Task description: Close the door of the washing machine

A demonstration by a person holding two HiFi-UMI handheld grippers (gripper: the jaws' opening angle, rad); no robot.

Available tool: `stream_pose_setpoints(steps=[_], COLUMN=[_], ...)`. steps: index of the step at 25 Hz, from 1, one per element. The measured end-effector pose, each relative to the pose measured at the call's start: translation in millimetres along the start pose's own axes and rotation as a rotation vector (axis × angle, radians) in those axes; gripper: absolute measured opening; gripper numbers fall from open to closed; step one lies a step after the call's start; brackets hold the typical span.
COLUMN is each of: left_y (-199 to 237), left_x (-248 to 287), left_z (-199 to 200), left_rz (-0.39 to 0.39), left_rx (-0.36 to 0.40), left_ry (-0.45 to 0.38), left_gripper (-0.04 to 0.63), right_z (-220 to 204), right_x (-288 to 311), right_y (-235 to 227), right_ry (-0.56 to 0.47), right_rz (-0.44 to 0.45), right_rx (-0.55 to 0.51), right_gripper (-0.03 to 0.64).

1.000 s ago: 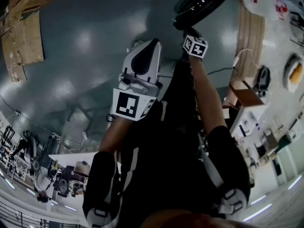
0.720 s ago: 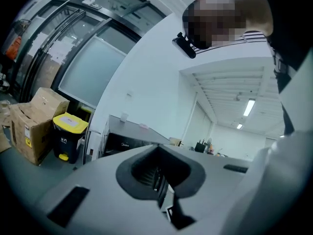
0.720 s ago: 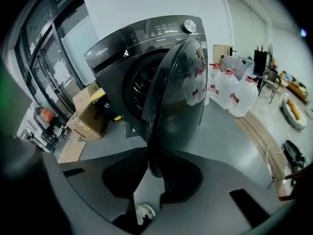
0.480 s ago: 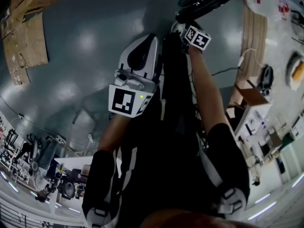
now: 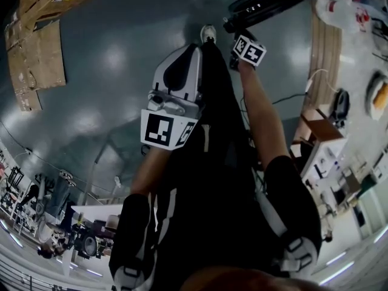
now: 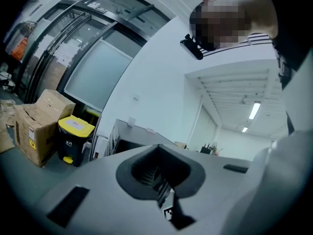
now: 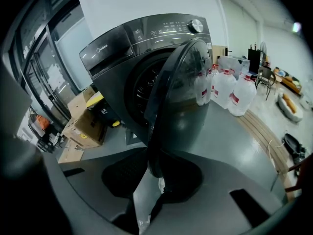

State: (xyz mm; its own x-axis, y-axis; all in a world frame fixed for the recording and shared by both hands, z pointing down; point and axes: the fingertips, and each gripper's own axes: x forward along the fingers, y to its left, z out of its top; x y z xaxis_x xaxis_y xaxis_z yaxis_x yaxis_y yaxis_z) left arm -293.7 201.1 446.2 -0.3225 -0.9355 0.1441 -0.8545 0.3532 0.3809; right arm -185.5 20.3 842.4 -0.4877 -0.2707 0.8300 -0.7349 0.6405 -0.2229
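A person in a black short-sleeved top (image 5: 233, 180), crossed by pale straps (image 5: 270, 214) that end in grey-white shoulder pads (image 5: 297, 254) at lower frame; a white shoe (image 5: 208, 34) shows at upper centre. The left gripper (image 5: 193, 53) has a grey-white shell, a black oval inset and a black-and-white marker cube (image 5: 165, 132).

1. The washing machine (image 7: 142, 48) stood before the wall (image 7: 146, 1), its door (image 7: 183, 92) swung out in front of the drum opening (image 7: 144, 89).
2. Cardboard boxes (image 7: 85, 124) lay on the floor (image 7: 234, 136) to its left, with a bin (image 6: 73, 138) just beside them on the machine's side.
3. Water jugs (image 7: 230, 89) stood to its right.
4. The door's lower edge sat between the jaws of the right gripper (image 7: 150, 164).
5. The left gripper (image 5: 193, 56) was left of the right one, apart from the door.
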Motion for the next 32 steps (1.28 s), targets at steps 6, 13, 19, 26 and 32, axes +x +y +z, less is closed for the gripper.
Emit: stream_pose_setpoints(steps=[6,13,19,26,32], left_y=[16,35,55,76,86], left_x=[16,36,55,69,81], left_z=[5,4,3,4,-1], left_rz=[0.016,0.036,0.063,0.102,0.127], left_rx=[-0.004,-0.009,-0.015,-0.048,-0.043], left_ry=[-0.003,0.016,0.03,0.035,0.048], left_gripper=[0.006,0.006,0.006,0.006,0.006], right_z=[22,49,73,86,104], right_x=[17,40,53,63,71], right_y=[26,60,78,91,99], right_ry=[-0.006,0.023,0.001,0.011,0.006], right_rz=[0.019,-0.025,-0.032,-0.01,-0.005], right_rx=[-0.032,-0.009,-0.028,-0.095,-0.163], right_gripper=[0.075,0.077,0.077,0.078,0.077])
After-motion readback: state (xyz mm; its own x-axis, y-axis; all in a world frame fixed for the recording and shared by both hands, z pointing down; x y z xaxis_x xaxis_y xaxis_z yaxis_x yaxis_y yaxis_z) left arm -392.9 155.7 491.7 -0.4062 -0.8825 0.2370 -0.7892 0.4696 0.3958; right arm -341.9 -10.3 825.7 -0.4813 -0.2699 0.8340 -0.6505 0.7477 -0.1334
